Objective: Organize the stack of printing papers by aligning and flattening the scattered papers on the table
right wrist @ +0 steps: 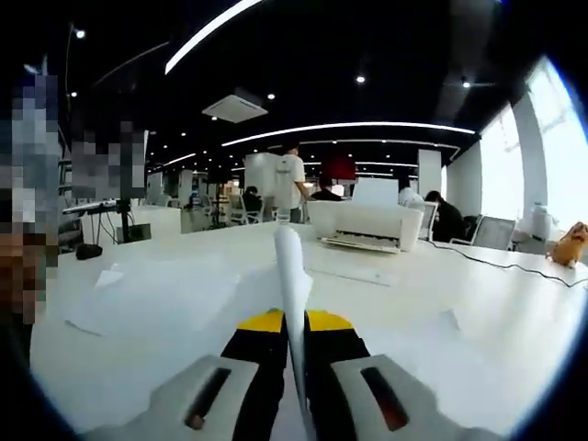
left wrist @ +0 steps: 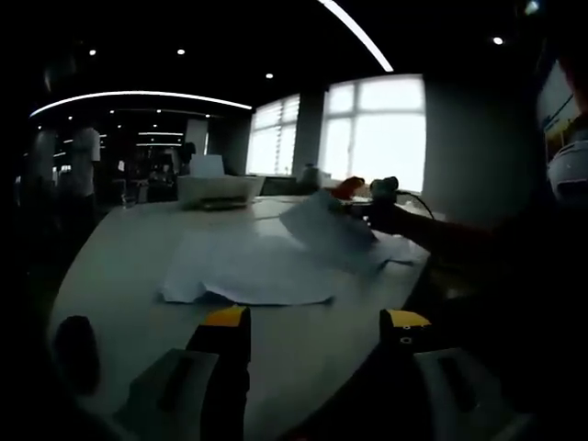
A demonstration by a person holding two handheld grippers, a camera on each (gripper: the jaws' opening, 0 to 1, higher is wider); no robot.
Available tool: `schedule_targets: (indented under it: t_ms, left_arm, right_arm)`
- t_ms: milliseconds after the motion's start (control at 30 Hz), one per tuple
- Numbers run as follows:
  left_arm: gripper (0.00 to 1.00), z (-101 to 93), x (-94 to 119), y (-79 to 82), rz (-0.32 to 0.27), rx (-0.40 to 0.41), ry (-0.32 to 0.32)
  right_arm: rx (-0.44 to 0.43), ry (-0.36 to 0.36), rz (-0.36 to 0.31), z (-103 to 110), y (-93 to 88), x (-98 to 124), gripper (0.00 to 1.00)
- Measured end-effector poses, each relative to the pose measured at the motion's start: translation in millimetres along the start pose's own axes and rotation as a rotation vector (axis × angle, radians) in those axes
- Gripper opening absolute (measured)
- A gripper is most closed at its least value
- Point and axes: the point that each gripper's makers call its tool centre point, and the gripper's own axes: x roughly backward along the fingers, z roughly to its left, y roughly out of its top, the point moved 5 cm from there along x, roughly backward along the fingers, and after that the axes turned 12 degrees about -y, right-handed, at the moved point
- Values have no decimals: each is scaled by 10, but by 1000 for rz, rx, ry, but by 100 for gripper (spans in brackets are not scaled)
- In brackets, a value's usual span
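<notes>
Scattered white sheets of paper (left wrist: 253,266) lie spread on the pale table (left wrist: 129,248). My left gripper (left wrist: 317,322) hangs open above the table's near edge, short of the sheets, with nothing between its yellow-tipped jaws. From the right, my right gripper (left wrist: 367,209) holds one sheet (left wrist: 322,225) lifted and tilted above the pile. In the right gripper view that sheet (right wrist: 292,276) stands edge-on between the jaws of the right gripper (right wrist: 294,323), which is shut on it. More loose paper (right wrist: 156,294) lies flat to its left.
A white printer (right wrist: 367,225) (left wrist: 219,188) stands on the far part of the table, with a cable (right wrist: 496,259) trailing to the right. A small orange toy (right wrist: 570,243) sits at the far right. People and chairs are beyond the table. Bright windows (left wrist: 377,129) lie behind.
</notes>
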Motion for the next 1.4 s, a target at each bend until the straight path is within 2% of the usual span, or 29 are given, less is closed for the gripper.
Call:
schedule_targets:
  t_ms: [300, 1033, 1267, 1333, 1400]
  left_arm:
    - [60, -2, 17, -7, -10, -2, -1]
    - [60, 6, 0, 65, -37, -10, -2]
    - [60, 18, -1, 40, -35, -6, -1]
    - [60, 26, -7, 37, -35, -4, -1]
    - [60, 31, -12, 38, -36, -1, -2]
  right_arm:
    - [-4, 8, -21, 75, 43, 91, 2]
    - [-16, 35, -143, 241, 379, 483, 2]
    - [-4, 54, -187, 376, 489, 630, 2]
    - [-1, 59, -199, 386, 495, 585, 2]
    - [3, 67, -211, 460, 526, 635, 2]
